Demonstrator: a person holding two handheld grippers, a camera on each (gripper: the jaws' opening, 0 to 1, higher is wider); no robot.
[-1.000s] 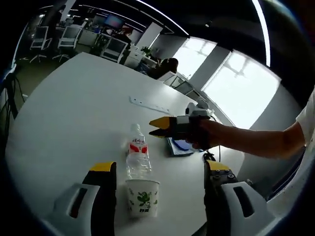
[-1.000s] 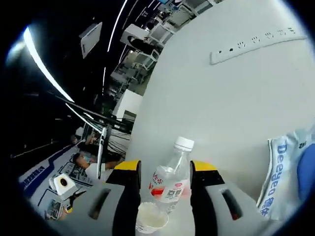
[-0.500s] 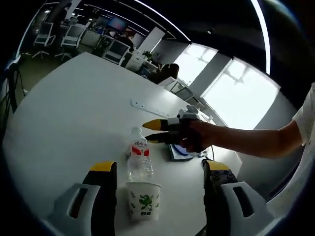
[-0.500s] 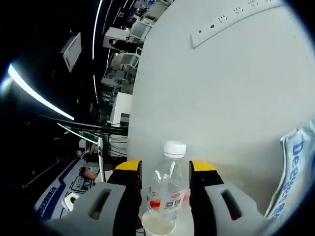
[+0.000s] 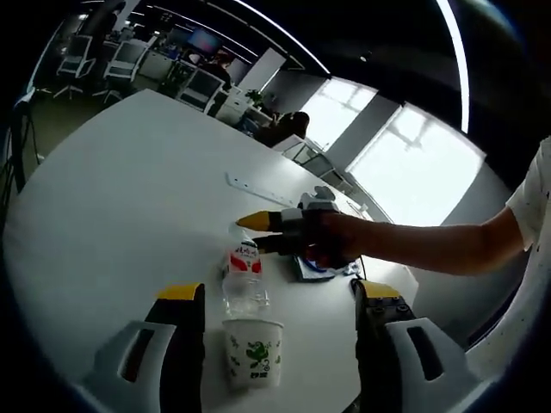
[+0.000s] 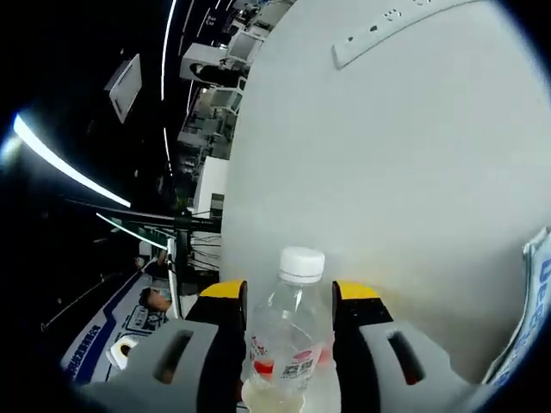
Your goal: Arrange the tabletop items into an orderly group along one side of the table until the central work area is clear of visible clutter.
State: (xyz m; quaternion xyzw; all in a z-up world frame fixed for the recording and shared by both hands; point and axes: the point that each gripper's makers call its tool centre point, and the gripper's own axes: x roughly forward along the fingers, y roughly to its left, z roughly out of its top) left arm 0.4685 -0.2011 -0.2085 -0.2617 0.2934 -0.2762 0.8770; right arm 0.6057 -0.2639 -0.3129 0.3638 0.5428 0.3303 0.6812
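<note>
A clear water bottle (image 5: 243, 277) with a red label and white cap stands upright on the white table (image 5: 112, 198). Just in front of it stands a paper cup (image 5: 250, 351) with a green print. My left gripper (image 5: 279, 292) is open, its jaws wide on either side of the cup and not touching it. The right gripper (image 5: 258, 234), held by a hand, reaches in from the right with its yellow tips flanking the bottle's top. In the right gripper view the bottle (image 6: 291, 331) stands between the open jaws of my right gripper (image 6: 293, 292), with the cup (image 6: 274, 397) below it.
A white power strip (image 5: 258, 187) lies on the table beyond the bottle, also seen as the power strip (image 6: 405, 30) in the right gripper view. A blue-and-white packet (image 5: 310, 265) lies under the person's hand. Office chairs and desks stand past the table's far edge.
The right gripper has moved in toward the bottle, so its jaws now stand on both sides of it. The bottle, the cup and the left gripper have stayed put.
</note>
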